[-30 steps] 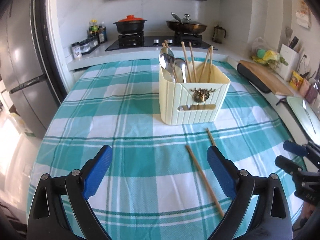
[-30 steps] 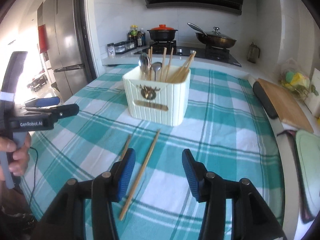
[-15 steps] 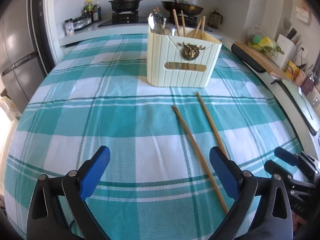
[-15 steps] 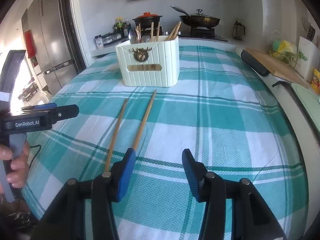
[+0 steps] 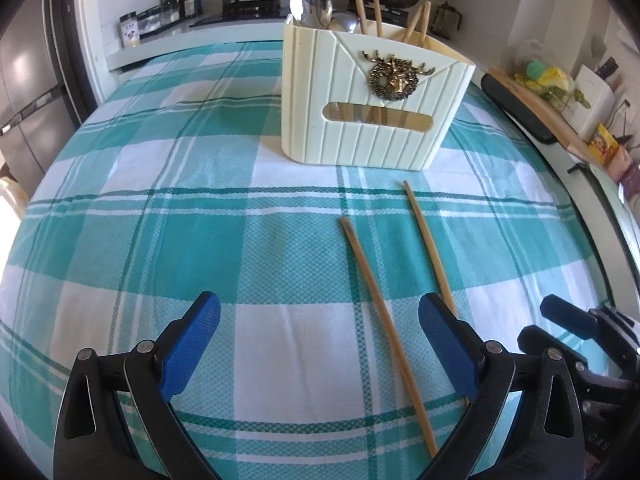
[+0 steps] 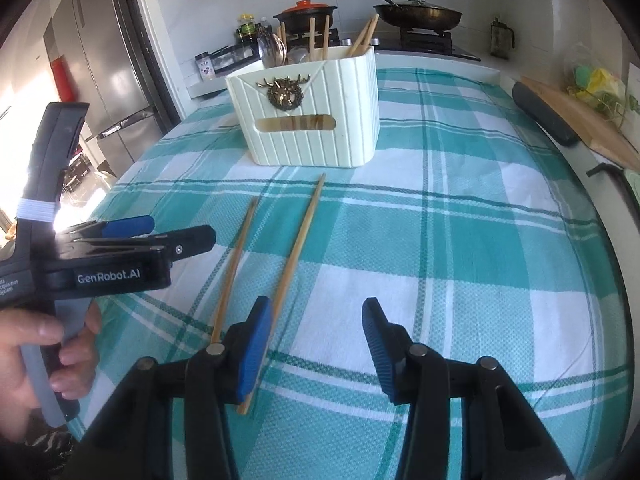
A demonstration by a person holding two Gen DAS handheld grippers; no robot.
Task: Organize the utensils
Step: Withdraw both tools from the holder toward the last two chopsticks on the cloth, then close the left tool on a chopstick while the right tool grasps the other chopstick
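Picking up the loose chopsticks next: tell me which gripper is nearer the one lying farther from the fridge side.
Right. The right gripper has that chopstick beside its left finger, outside the open jaws. The left gripper, also open, straddles the other chopstick.

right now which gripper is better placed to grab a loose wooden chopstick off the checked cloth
Left. The open left gripper has one wooden chopstick between its fingers; the open right gripper has both chopsticks left of its gap, the nearer at its left finger.

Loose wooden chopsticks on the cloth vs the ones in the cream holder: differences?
The two loose wooden chopsticks lie flat on the teal checked tablecloth; the wooden chopsticks in the cream ribbed holder stand tilted, beside steel spoons. Loose ones show fully; held ones only their tops. Same material.
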